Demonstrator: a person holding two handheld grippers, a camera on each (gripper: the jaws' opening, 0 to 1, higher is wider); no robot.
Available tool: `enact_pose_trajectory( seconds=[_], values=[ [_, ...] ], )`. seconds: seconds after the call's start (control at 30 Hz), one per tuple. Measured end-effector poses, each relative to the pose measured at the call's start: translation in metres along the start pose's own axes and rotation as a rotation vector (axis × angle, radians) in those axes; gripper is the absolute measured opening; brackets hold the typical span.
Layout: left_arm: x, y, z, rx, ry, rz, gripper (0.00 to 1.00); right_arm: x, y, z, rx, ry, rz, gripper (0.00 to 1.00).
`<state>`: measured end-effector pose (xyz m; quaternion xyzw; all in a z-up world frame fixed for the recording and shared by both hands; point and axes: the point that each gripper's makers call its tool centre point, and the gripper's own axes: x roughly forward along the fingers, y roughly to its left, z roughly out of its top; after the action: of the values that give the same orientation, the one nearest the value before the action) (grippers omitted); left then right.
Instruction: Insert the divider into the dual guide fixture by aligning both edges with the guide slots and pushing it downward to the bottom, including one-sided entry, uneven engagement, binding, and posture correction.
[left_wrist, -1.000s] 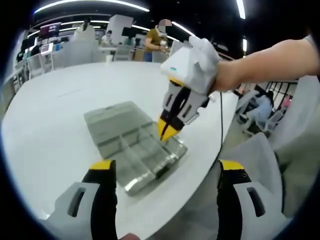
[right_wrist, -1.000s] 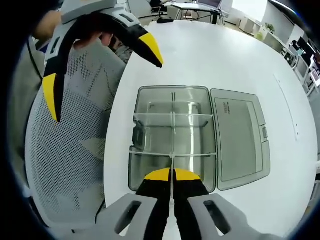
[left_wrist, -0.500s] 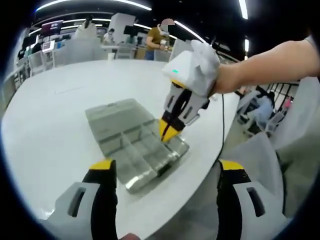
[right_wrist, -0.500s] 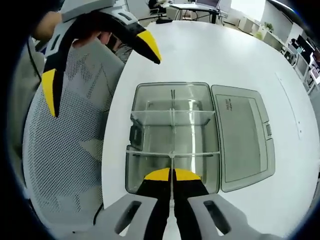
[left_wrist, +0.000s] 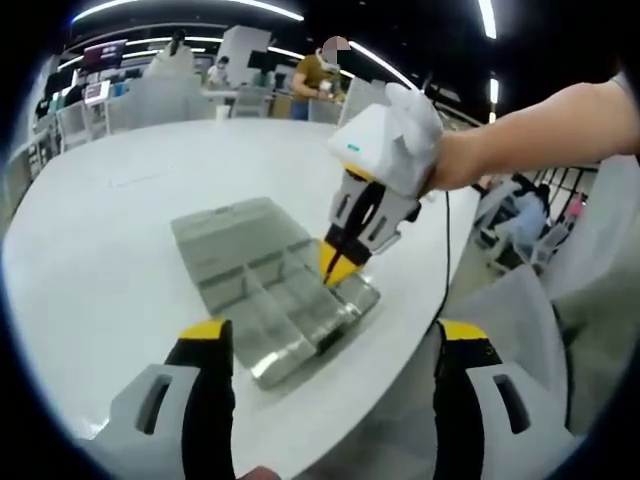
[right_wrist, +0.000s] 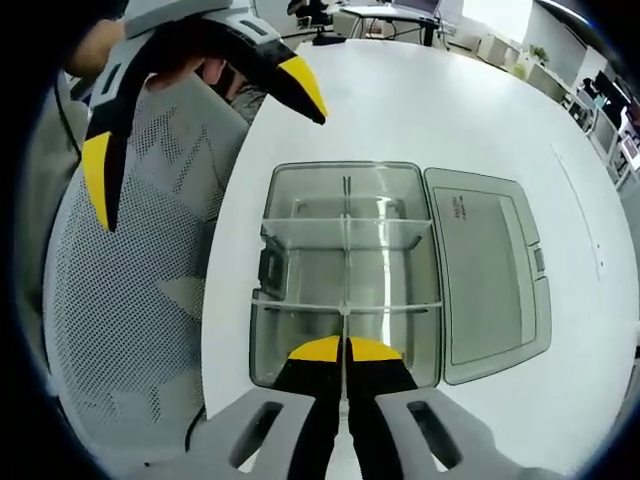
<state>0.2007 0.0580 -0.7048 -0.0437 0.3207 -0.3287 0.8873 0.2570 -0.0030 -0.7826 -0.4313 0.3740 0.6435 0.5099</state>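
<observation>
The right gripper has its 2 yellow tips pinched tight on the thin clear divider. The divider stands on edge down the middle of the clear plastic box, w/ its far end by the slot marks on the far wall. The box sits near the edge of the round white table, and its lid lies open flat just beside it.

Step in hand, I think: pushing the divider down into its 2 slots. I can't tell if both ends are in, or if it has reached the floor of the box. Next move prob. needs a straight, even push down. If 1 end sticks, it should be tipped level first, not forced.

The left gripper has its 2 tips wide apart and holds nothing. It waits off the table edge, over a mesh chair.

The left gripper view gives a side look: the right gripper comes down steep on the near end of the box, w/ the person's arm behind it. The right gripper view looks along the divider from above, so its line w/ the slots shows, and the left gripper hangs at the top left.
</observation>
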Motion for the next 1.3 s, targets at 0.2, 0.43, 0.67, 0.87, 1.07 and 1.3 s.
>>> enact_pose_trajectory(
  seconds=[0.2, 0.43, 0.67, 0.87, 1.07, 1.3],
  values=[
    [0.0002, -0.0004, -0.001, 0.001, 0.002, 0.0, 0.81, 0.0018, -0.0003, -0.0008, -0.007, 0.004, -0.001, 0.0],
    [0.0003, 0.0006, -0.0027, 0.001, 0.004, 0.003, 0.81, 0.0037, -0.0012, -0.0022, -0.013, 0.012, -0.002, 0.0],
    [0.0004, 0.0009, -0.0022, 0.003, 0.003, 0.003, 0.81, 0.0055, -0.0018, -0.0036, -0.02, 0.023, -0.013, 0.0],
    [-0.0008, 0.0022, -0.0022, 0.004, 0.003, 0.006, 0.8, 0.0059, -0.0023, -0.004, -0.016, 0.028, -0.016, 0.0],
    [-0.0013, 0.0013, -0.0021, 0.005, 0.002, 0.007, 0.81, 0.0053, -0.002, -0.0043, 0.005, 0.03, -0.022, 0.0],
    [-0.0025, 0.0011, -0.0006, 0.013, 0.002, 0.008, 0.81, 0.0002, -0.0052, -0.0081, 0.022, 0.026, -0.042, 0.0]
  ],
)
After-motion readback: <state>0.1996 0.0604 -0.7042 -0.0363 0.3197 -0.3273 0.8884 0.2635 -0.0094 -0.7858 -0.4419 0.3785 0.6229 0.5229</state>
